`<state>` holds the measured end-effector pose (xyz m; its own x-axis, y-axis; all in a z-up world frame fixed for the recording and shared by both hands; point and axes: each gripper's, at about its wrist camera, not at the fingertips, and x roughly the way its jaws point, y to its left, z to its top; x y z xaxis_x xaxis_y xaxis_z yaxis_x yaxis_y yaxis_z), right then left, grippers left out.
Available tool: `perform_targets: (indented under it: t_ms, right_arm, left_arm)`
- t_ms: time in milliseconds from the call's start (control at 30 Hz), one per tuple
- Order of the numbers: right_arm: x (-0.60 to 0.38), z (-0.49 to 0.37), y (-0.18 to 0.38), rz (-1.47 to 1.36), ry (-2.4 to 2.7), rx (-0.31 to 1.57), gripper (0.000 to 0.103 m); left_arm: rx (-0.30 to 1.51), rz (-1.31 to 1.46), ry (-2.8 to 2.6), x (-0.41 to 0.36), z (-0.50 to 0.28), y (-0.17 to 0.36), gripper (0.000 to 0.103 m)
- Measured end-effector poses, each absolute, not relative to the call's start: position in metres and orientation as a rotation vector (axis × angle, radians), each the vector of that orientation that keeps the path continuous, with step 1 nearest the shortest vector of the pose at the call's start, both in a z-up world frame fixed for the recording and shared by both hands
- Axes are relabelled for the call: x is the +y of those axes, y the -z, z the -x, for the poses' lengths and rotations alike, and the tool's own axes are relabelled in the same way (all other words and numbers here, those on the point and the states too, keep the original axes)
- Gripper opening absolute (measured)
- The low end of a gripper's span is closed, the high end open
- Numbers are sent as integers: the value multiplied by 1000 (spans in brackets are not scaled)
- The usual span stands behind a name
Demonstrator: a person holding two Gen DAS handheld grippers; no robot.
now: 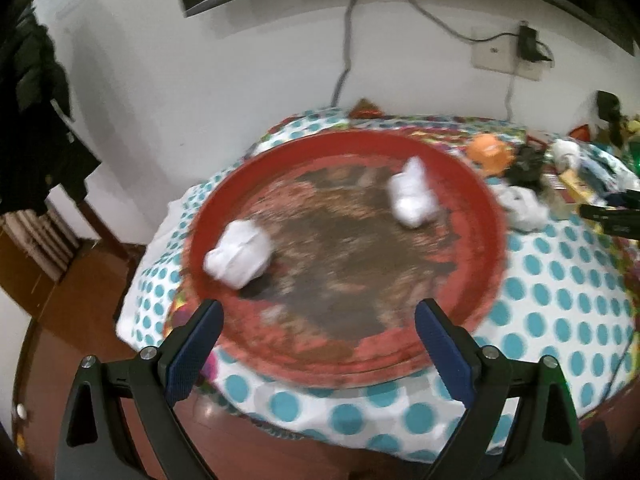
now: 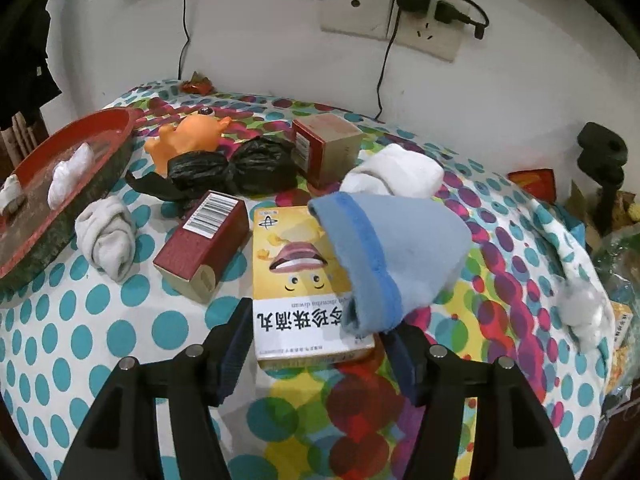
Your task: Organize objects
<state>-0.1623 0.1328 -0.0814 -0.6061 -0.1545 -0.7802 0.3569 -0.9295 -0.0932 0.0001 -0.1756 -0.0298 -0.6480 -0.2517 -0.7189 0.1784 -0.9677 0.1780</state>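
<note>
A round red tray (image 1: 486,200) lies on the dotted tablecloth, with two rolled white socks (image 1: 238,254) (image 1: 412,194) in it. My left gripper (image 1: 318,322) is open and empty over the tray's near rim. In the right wrist view the tray (image 2: 96,178) is at the left. A rolled grey sock (image 2: 108,236) lies beside it. A blue sock (image 2: 394,248) lies partly on a yellow medicine box (image 2: 294,264). My right gripper (image 2: 318,330) is open, its fingers on either side of the box's near end. A white sock (image 2: 396,174) lies behind.
Two dark red boxes (image 2: 208,240) (image 2: 326,144), an orange rubber toy (image 2: 188,136) and black bag rolls (image 2: 236,170) lie mid-table. A white fluffy item (image 2: 582,312) is at the right edge. The wall with a socket and cables (image 2: 424,20) stands behind. The table's left edge drops to wooden floor (image 1: 80,292).
</note>
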Motion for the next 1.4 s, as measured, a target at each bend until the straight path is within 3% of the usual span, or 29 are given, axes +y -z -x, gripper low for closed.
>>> perform_targets:
  t_ms: [433, 967, 1400]
  right_arm:
    - [144, 149, 78, -1170, 2568, 310, 55]
    - [181, 111, 76, -1195, 2586, 255, 54]
    - [183, 117, 81, -1237, 2564, 232, 54]
  left_arm:
    - [-256, -1242, 2830, -65, 42, 20, 102]
    - [-190, -1516, 2872, 49, 134, 60, 101]
    - [-85, -1573, 2823, 52, 179, 83, 80]
